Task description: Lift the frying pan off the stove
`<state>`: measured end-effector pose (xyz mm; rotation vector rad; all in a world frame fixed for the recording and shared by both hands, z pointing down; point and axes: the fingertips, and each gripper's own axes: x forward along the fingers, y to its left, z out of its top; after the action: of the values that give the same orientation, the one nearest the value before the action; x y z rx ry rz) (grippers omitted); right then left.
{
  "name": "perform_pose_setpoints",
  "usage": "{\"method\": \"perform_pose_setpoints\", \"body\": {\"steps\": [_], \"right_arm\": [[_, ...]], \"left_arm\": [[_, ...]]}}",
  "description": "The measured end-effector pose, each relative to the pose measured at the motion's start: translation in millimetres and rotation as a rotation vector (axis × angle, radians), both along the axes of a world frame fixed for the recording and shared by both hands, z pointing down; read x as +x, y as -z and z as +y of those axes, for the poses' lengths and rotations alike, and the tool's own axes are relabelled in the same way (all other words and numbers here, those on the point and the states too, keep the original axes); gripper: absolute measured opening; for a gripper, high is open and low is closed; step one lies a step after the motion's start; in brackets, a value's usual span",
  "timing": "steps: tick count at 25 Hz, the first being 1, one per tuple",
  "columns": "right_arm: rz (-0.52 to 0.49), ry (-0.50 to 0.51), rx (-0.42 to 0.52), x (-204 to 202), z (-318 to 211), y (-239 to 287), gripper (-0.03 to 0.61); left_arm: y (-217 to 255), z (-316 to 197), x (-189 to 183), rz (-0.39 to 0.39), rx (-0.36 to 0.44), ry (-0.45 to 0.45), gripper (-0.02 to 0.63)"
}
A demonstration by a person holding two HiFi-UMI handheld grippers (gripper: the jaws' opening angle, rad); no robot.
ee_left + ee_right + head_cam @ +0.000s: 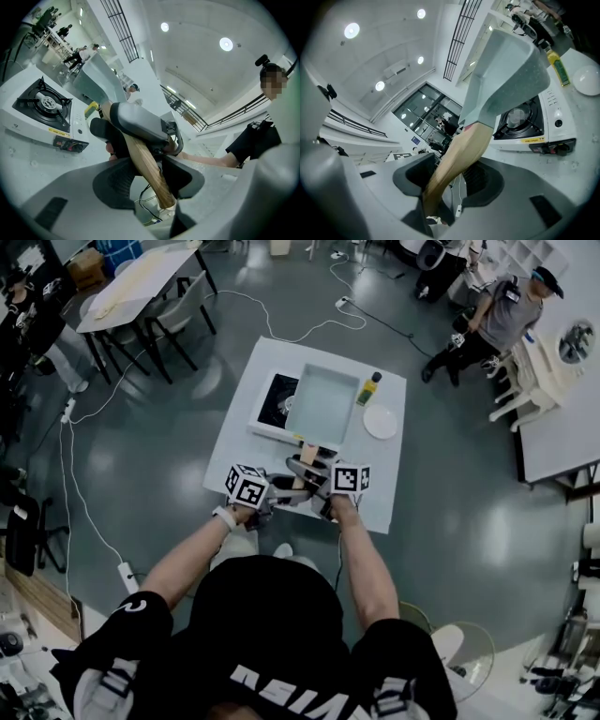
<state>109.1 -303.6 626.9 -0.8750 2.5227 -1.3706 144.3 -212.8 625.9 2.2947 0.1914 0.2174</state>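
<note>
Holding a square grey frying pan (506,70) clear of a portable gas stove (534,126), a person is gripping its wooden handle (459,154) from both sides at once. The left gripper (149,176) and right gripper (447,180) are each clamping their jaws on that handle, facing one another at the centre of the head view. The pan is hanging in the upper right of the right gripper view, with the burner showing bare below it, so the lift itself is looking done. Anything remaining is appearing to be only a matter of carrying the pan aside, perhaps to the white table (244,446), where a bottle (368,388) and a plate (380,421) are sitting right of the stove.
</note>
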Motion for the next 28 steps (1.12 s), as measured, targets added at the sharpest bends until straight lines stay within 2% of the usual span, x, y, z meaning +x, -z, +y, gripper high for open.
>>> {"method": "perform_pose_setpoints", "body": {"steps": [19, 28], "right_arm": [[-0.012, -0.159, -0.010, 62.7, 54.3, -3.4, 0.178], [-0.018, -0.192, -0.005, 73.3, 63.3, -1.9, 0.179]], "left_arm": [[-3.8, 58.2, 48.4, -0.005, -0.006, -0.146, 0.174], [-4.7, 66.9, 56.1, -0.010, -0.002, -0.169, 0.175]]}}
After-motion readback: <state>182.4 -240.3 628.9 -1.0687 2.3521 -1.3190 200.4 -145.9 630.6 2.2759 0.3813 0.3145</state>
